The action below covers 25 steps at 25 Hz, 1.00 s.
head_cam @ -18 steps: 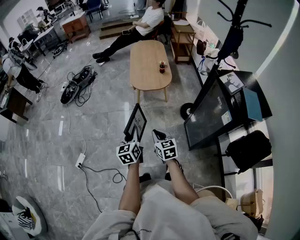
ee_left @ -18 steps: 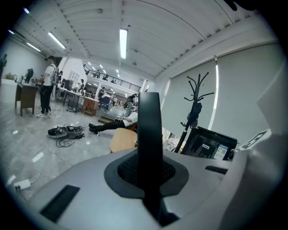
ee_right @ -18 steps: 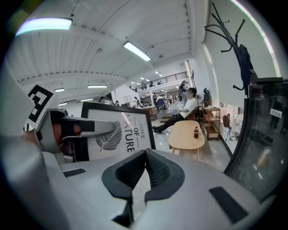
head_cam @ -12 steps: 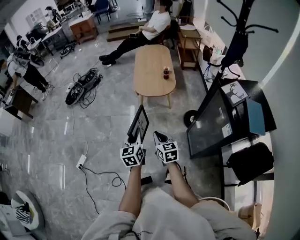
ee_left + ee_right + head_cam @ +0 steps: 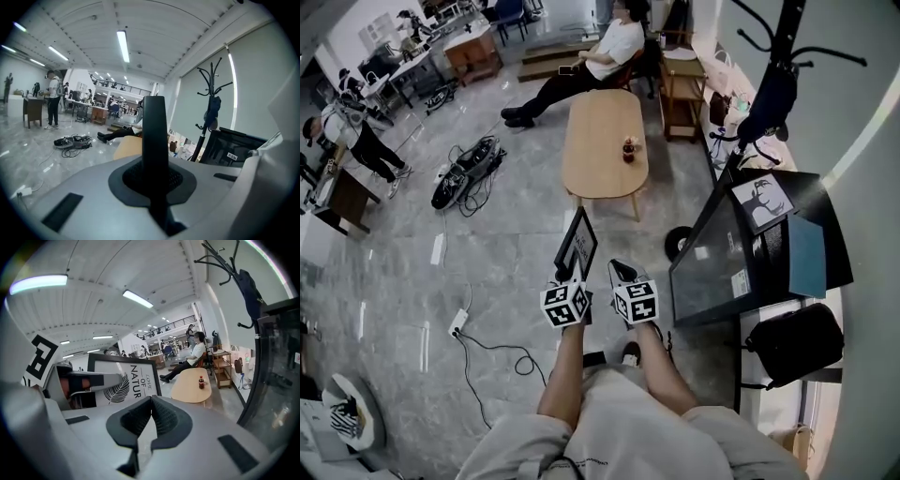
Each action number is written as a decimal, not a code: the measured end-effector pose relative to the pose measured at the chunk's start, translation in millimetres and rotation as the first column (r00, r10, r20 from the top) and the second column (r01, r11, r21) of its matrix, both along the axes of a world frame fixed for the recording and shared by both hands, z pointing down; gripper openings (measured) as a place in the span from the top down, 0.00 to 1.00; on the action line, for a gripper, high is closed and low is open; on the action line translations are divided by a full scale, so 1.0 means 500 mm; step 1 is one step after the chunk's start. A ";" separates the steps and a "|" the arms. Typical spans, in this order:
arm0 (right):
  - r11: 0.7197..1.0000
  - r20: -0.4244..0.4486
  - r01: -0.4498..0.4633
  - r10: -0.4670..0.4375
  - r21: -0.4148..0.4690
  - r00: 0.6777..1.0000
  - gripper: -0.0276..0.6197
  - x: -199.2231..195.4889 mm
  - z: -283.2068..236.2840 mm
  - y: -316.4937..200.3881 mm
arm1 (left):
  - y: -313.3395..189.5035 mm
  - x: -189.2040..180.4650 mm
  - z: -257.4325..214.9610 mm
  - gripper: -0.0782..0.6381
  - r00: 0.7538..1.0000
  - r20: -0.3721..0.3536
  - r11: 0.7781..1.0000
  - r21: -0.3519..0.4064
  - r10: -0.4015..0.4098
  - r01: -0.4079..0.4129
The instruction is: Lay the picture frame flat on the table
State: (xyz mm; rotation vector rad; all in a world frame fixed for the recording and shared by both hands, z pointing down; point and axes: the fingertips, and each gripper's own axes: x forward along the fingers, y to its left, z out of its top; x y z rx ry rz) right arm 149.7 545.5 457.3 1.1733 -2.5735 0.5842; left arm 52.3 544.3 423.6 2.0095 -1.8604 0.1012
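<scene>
A black picture frame [image 5: 577,242] with a white leaf print stands upright in the air over the floor. My left gripper [image 5: 567,278] is shut on its lower edge. In the left gripper view the frame [image 5: 155,136] shows edge-on as a dark bar between the jaws of the left gripper [image 5: 154,176]. My right gripper [image 5: 617,269] hangs just right of the frame, shut on nothing; its pads meet in the right gripper view [image 5: 151,401], and the frame [image 5: 127,379] shows to its left. The oval wooden table [image 5: 595,164] lies ahead, apart from both grippers.
A dark bottle [image 5: 628,148] stands on the table's far right part. A person [image 5: 591,56] sits beyond the table. Black cabinet [image 5: 722,253] and coat rack [image 5: 773,75] line the right side. Cables [image 5: 464,173] and a power strip [image 5: 457,323] lie on the floor at left.
Both grippers and the frame keep nearly the same pose. The head view has drifted a little, so the table sits slightly lower in the picture.
</scene>
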 end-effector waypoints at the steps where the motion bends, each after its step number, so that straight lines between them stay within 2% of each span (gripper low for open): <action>1: 1.000 0.015 -0.004 0.004 -0.009 1.000 0.91 0.007 -0.001 -0.011 | -0.006 0.002 0.001 0.85 1.000 -0.010 1.000 -0.004 -0.010 0.010; 6: 1.000 0.041 -0.019 0.019 -0.001 0.999 0.91 0.036 -0.012 -0.052 | -0.027 0.010 -0.004 0.85 1.000 -0.009 1.000 -0.003 -0.028 0.028; 14: 0.999 0.150 -0.008 0.014 -0.037 0.989 0.90 0.064 -0.006 -0.072 | -0.013 0.012 0.007 0.85 0.999 -0.003 0.999 -0.013 -0.049 0.049; 20: 0.998 0.150 -0.003 0.011 -0.057 0.989 0.90 0.056 0.009 -0.066 | -0.010 -0.023 0.015 0.85 0.997 -0.009 0.997 -0.024 -0.075 0.074; 22: 0.999 0.142 0.001 0.007 -0.053 0.990 0.90 0.055 0.014 -0.082 | -0.031 -0.025 0.021 0.85 0.996 -0.029 0.997 -0.019 -0.080 0.079; 25: 0.999 0.133 -0.005 0.010 -0.040 0.991 0.90 0.061 0.013 -0.128 | -0.081 -0.021 0.031 0.85 0.992 -0.103 0.997 -0.007 -0.078 0.077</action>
